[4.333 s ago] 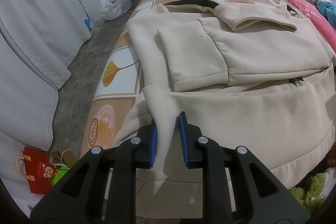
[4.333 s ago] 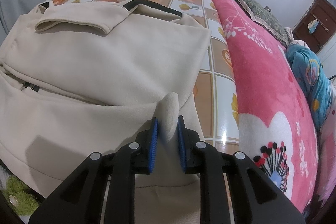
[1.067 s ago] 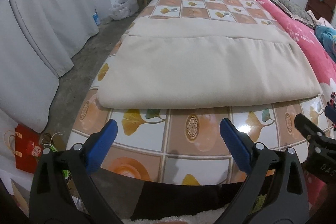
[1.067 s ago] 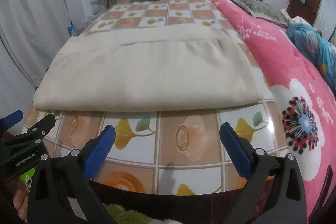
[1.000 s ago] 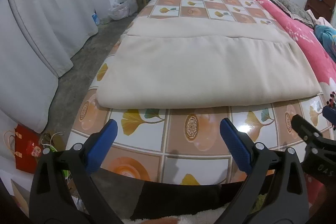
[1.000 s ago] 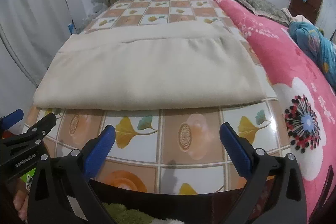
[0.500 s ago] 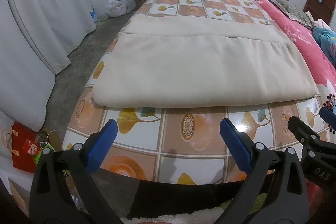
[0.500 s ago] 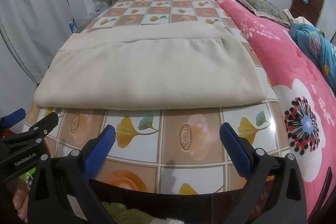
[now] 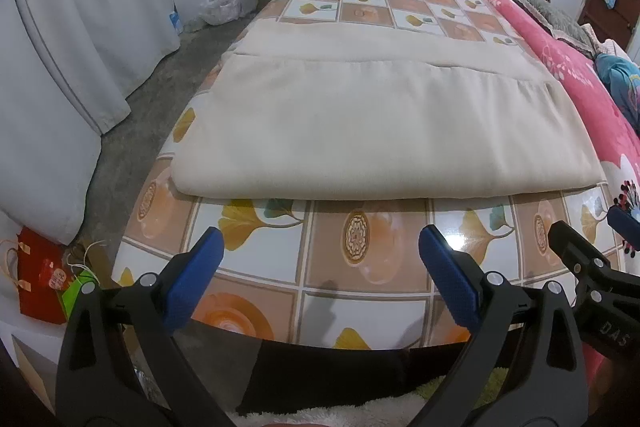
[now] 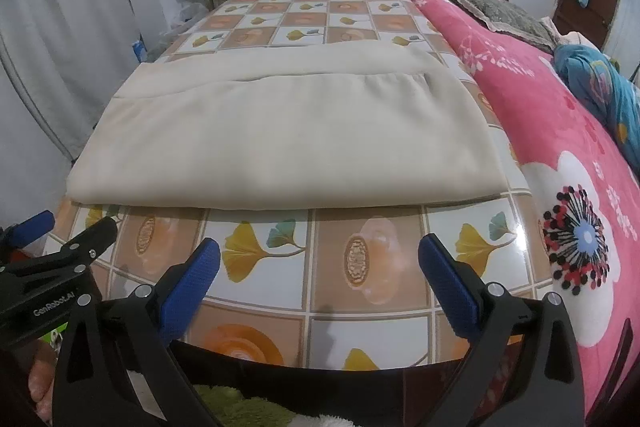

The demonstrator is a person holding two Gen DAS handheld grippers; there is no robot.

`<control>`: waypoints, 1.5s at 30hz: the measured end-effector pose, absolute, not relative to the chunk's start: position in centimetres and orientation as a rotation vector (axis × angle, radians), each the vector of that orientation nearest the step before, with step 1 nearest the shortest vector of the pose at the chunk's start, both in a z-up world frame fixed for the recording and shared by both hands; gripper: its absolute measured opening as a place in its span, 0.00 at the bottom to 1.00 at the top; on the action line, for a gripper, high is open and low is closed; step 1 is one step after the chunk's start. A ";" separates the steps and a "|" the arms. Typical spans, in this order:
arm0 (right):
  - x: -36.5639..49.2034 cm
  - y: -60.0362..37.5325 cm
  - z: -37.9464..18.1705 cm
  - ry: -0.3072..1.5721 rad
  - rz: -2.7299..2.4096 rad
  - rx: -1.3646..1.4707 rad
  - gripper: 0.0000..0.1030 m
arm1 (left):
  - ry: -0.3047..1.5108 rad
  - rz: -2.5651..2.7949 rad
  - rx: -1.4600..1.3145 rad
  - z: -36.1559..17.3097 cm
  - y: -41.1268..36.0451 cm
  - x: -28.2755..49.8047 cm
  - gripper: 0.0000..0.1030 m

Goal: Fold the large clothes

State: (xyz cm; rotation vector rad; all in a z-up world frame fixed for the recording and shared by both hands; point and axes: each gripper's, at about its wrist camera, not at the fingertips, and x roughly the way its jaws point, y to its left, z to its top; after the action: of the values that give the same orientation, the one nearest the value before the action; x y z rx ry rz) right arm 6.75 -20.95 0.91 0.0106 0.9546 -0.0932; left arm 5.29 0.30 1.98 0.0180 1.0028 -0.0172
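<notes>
beige garment point(image 9: 384, 131) folded flat, rect. | L gripper point(image 9: 320, 277) & R gripper point(image 10: 320, 277) jaws wide, empty

Soft, even indoor light, slightly dim, cool cast. Glare patches on glossy tablecloth point(image 9: 360, 259). Faint shadow under folded garment point(image 10: 288, 147). Strong fisheye bending, black corner vignette; background soft.

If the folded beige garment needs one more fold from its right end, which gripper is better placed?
Probably the right gripper: it is open, and the beige garment ends nearer its side, beside the pink blanket.
</notes>
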 end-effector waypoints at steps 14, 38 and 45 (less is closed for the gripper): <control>6.8 -21.1 0.9 0.959 -0.093 0.020 0.94 | 1.008 -0.030 0.016 1.9 -0.2 5.2 0.92; 6.8 -21.5 0.7 0.959 -0.097 0.029 0.94 | 1.023 -0.027 0.008 1.7 -0.6 5.1 0.92; 7.1 -21.3 0.7 0.966 -0.094 0.025 0.94 | 1.023 -0.027 0.009 1.8 -0.6 5.1 0.92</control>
State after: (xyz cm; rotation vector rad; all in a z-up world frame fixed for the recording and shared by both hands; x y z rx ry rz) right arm 7.07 -21.28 0.73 0.0250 0.9663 -0.0943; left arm 5.13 -0.55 1.78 0.0091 1.0231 -0.0271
